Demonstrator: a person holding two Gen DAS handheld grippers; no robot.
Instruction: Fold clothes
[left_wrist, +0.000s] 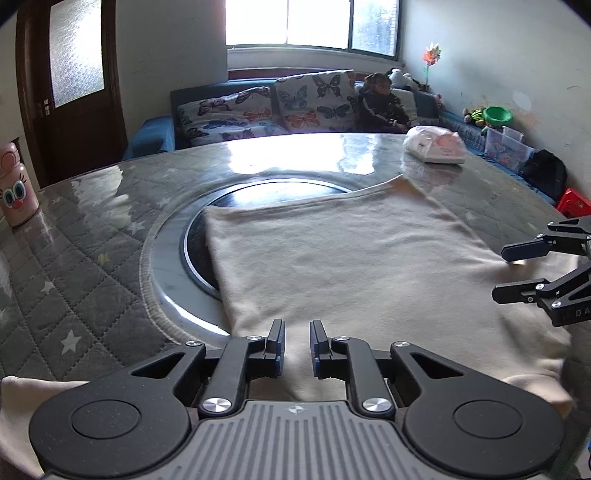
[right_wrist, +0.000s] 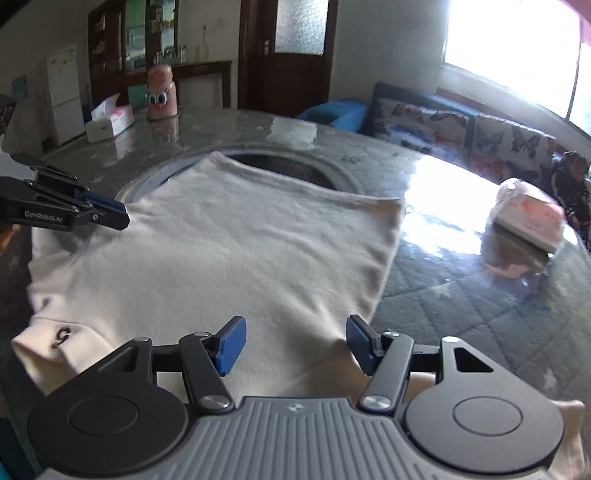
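A cream garment (left_wrist: 332, 258) lies spread flat on the round table, also in the right wrist view (right_wrist: 229, 251). My left gripper (left_wrist: 297, 345) hovers over its near edge, jaws a little apart, nothing between them; it shows at the left of the right wrist view (right_wrist: 118, 216). My right gripper (right_wrist: 295, 345) is wide open over the garment's near right part; it shows at the right of the left wrist view (left_wrist: 504, 271), jaws apart. A small dark mark (right_wrist: 62, 336) sits on the garment's near left corner.
The table (left_wrist: 92, 258) has a quilted grey cover and a round inset (left_wrist: 266, 192) partly under the garment. A bagged tissue pack (left_wrist: 436, 146) lies at the far right. A pink cartoon container (right_wrist: 161, 92) and a tissue box (right_wrist: 110, 122) stand at the far left. A sofa (left_wrist: 258, 110) is behind.
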